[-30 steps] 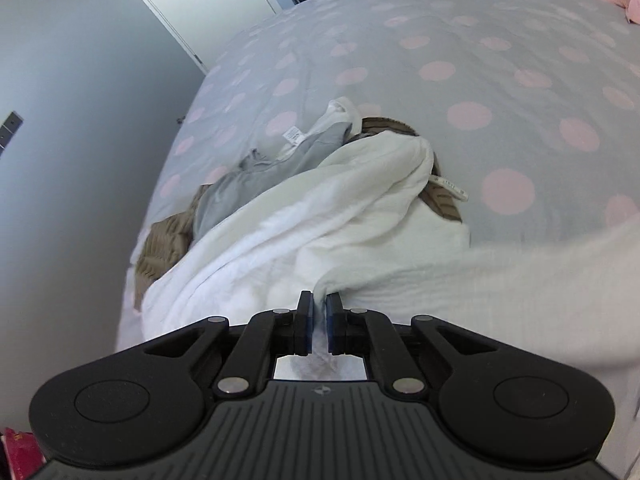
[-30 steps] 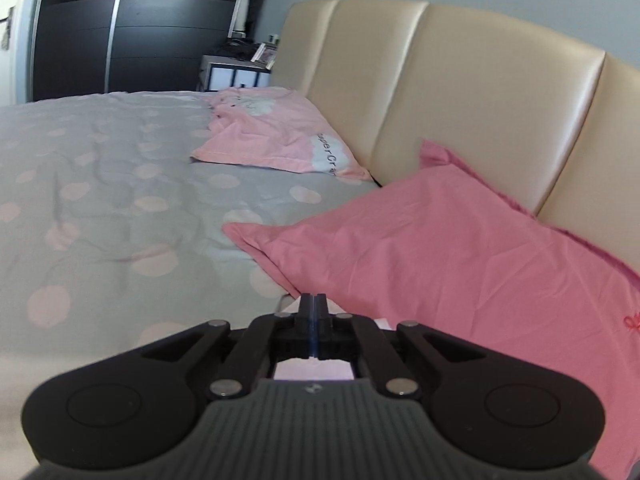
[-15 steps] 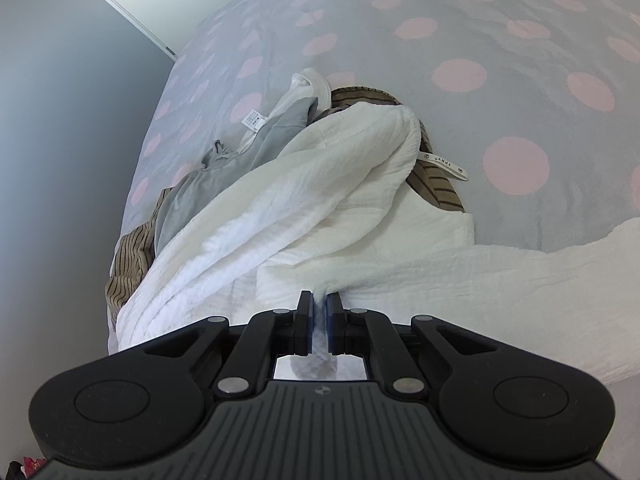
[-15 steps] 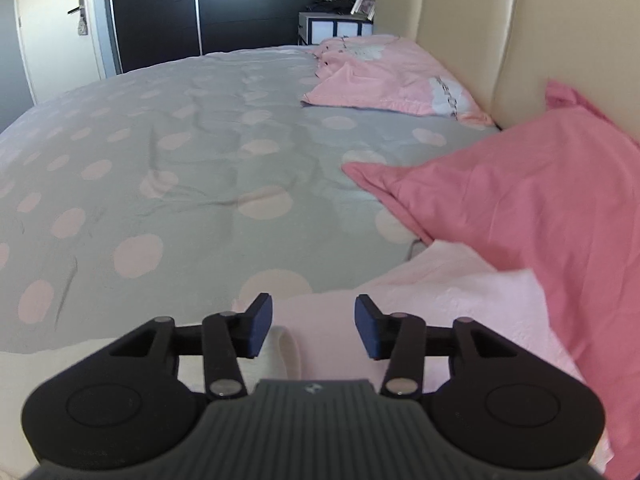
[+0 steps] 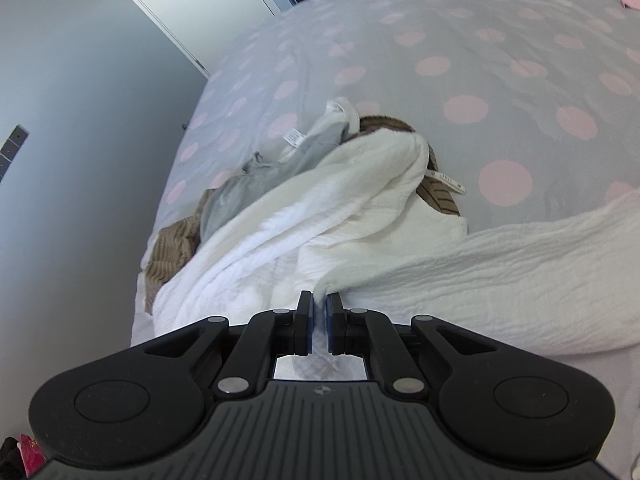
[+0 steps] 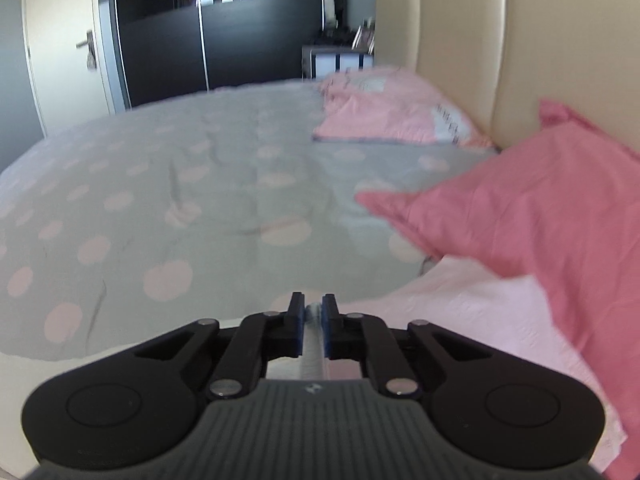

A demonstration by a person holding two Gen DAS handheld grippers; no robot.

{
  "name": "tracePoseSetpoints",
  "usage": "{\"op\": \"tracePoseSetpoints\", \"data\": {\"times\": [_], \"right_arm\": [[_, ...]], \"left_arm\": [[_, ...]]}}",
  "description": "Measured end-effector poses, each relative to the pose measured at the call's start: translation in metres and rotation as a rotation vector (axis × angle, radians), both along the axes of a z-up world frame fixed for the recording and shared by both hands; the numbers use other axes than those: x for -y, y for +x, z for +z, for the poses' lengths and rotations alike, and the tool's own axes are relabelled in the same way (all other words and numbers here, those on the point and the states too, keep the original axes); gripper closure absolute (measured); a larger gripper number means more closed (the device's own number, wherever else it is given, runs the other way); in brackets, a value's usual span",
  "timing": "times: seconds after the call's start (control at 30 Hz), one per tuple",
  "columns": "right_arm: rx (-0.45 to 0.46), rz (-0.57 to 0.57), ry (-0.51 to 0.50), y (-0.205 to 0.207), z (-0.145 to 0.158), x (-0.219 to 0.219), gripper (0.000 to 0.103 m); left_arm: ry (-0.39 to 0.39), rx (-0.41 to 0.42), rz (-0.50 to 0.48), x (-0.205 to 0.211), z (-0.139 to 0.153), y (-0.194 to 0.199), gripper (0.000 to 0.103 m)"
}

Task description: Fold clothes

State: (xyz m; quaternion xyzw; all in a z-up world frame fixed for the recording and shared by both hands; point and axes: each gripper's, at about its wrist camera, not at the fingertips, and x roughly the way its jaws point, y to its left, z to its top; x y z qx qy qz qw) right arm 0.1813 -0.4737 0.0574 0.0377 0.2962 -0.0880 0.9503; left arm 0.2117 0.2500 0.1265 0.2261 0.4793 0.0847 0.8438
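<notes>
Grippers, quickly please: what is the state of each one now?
Left gripper: shut on the white crinkled cotton cloth.
Right gripper: jaws closing, an edge of the cloth between them.

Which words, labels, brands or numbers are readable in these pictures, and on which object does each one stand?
No text can be read.
Care label on the grey garment: print too small.
Tag by the brown striped garment: marks illegible.
Printing on the far pink pillow: blurred.
Small emblem on the left gripper body: a sign, no letters.
</notes>
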Motion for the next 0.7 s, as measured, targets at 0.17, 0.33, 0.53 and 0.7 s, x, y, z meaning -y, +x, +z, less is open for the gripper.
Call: {"op": "tracePoseSetpoints", "data": {"times": [0.17,0.33,0.53,0.7], "right_arm": [[0.157,-0.072,0.023,-0.061,0.046,0.013,0.094],[0.293,-0.117,0.076,-0.133,0.078,0.026,0.094],[0.39,-0.132,0.099,-0.184,0.099,0.031,0.094],[0.372,-0.144,0.078,-0.174,0.095,0.028,0.094]], "left_arm": [[-0.018,0.085,0.007,-0.006,0.039,-0.04,0.099],[-0.036,0.174,0.002,-0.016,0.078,-0.087,0.099],[-0.047,0.21,-0.03,-0.021,0.113,-0.127,0.099],[-0.034,0.173,-0.031,-0.018,0.098,-0.112,0.099]]}}
